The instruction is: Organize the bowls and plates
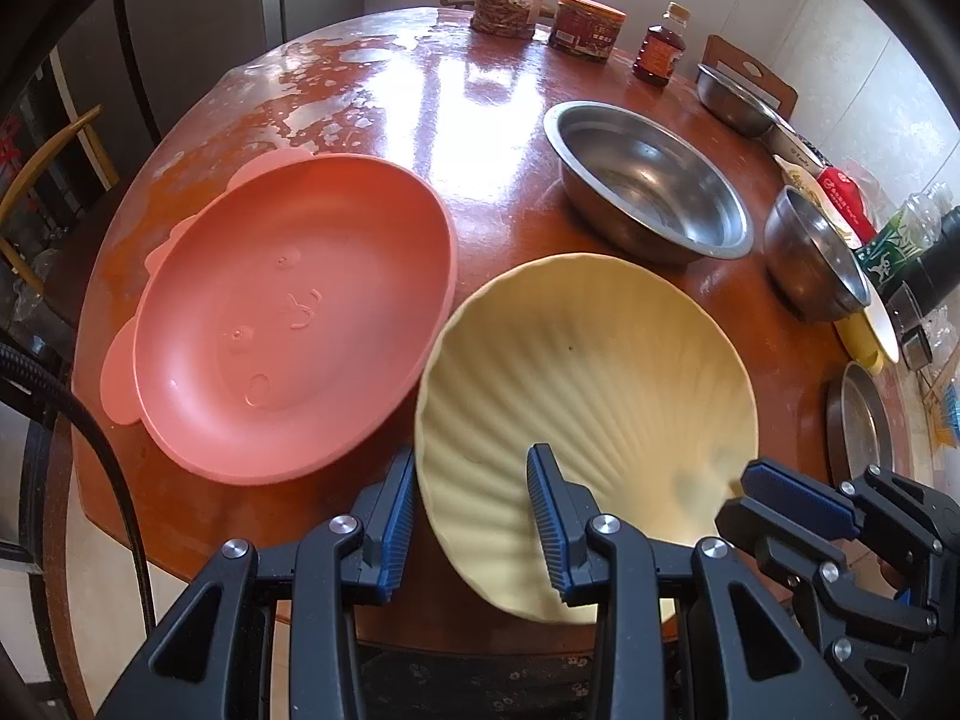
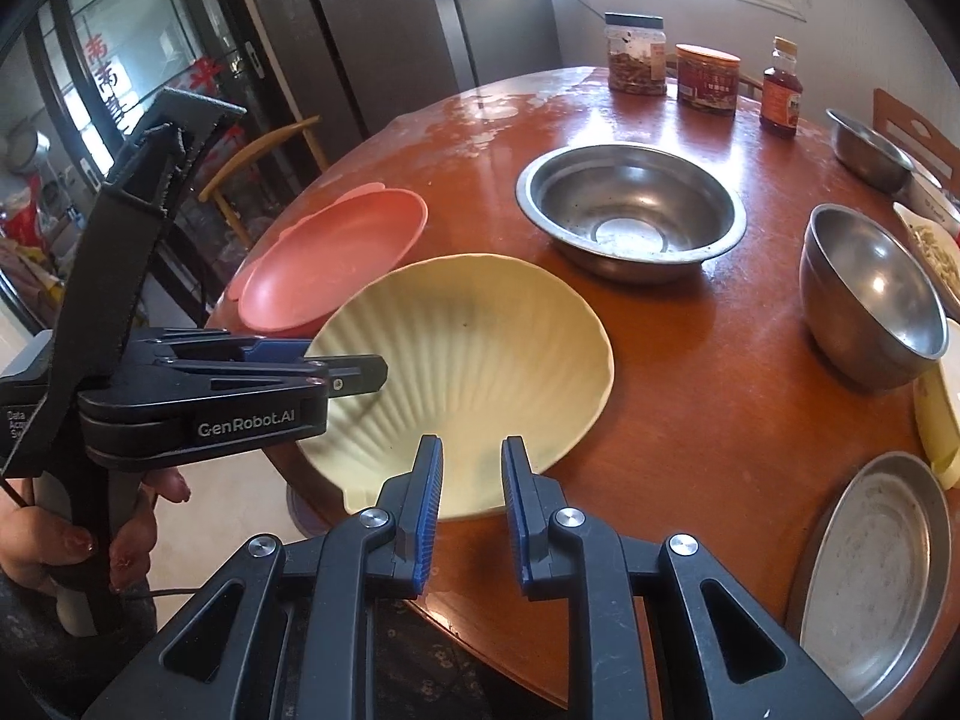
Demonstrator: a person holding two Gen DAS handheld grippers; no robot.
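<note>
While both grippers pinch the yellow shell plate over the table's near edge, left gripper and right gripper risk tilting it; uneven pulls could drop it beside the pink plate.

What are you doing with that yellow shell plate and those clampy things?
A person holds a tool in each hand. Both grip the near rim of the yellow shell-shaped plate: the left tool and the right tool. A pink bear-face plate lies just beside it on the round wooden table, with steel bowls behind.
</note>
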